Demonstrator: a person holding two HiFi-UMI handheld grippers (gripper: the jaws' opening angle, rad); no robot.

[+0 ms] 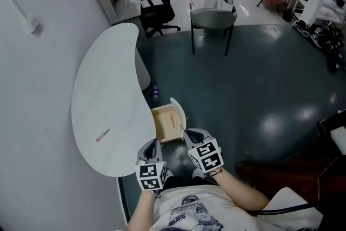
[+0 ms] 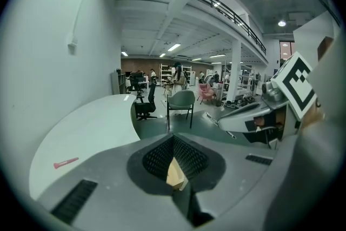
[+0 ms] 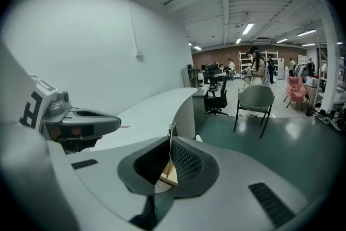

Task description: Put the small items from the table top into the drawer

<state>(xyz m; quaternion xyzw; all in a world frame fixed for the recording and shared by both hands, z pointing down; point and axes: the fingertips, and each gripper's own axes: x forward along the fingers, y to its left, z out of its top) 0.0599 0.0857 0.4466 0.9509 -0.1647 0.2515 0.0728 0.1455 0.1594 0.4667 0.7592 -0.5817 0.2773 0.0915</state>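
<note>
Nearest were the person's forearms, and at their ends the two grippers, side by side at the near end of the tabletop (image 1: 108, 78). The left gripper (image 1: 153, 144) was clenched on nothing, its pads meeting at the tip. It pointed down towards the open drawer. The right gripper (image 1: 186, 132) was clamped on a thin stick-like item (image 3: 171, 133), whose forked end stood up just past its tips, over the near edge of the drawer (image 1: 164, 129).

Just beyond, the drawer stood pulled out from under the tabletop. Its wooden floor already held one slender stick (image 1: 172, 119). To the left, well apart from both grippers, a small pink item (image 1: 102, 135) lay alone on the white tabletop.

The step in hand looked like the drop: the held item was above the drawer's mouth and needed only to be lowered a little and released onto the wood. After that the pink item seemed the one thing left to fetch, a reach leftward across the tabletop, probably best suited to the left gripper.

Farther off stood a grey chair (image 1: 212, 19) and a black office chair (image 1: 159, 5) on the dark floor.
</note>
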